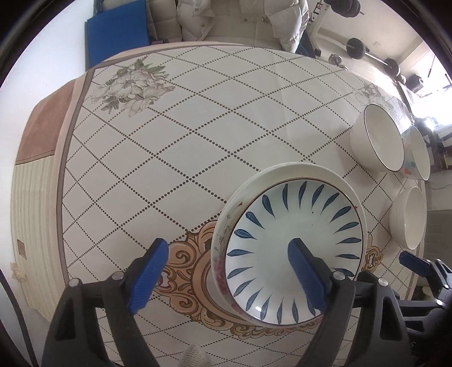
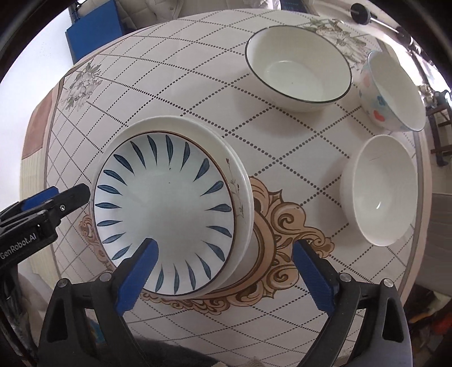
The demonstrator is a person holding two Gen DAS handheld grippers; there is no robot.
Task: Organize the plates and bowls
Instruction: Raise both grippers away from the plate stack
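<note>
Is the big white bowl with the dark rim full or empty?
Empty: the dark-rimmed bowl shows only its bare white inside.

A tablecloth [image 1: 175, 146] covers the table, cream with dotted diamond lines, grey flower prints near its far corners and an ornate tan scroll medallion [image 2: 285, 234] at the middle. Beyond the far edge sits a pale padded jacket [image 1: 237, 19], with a blue mat [image 1: 118, 34] beside it. A barbell [image 1: 373, 55] lies on the floor further off.
</note>
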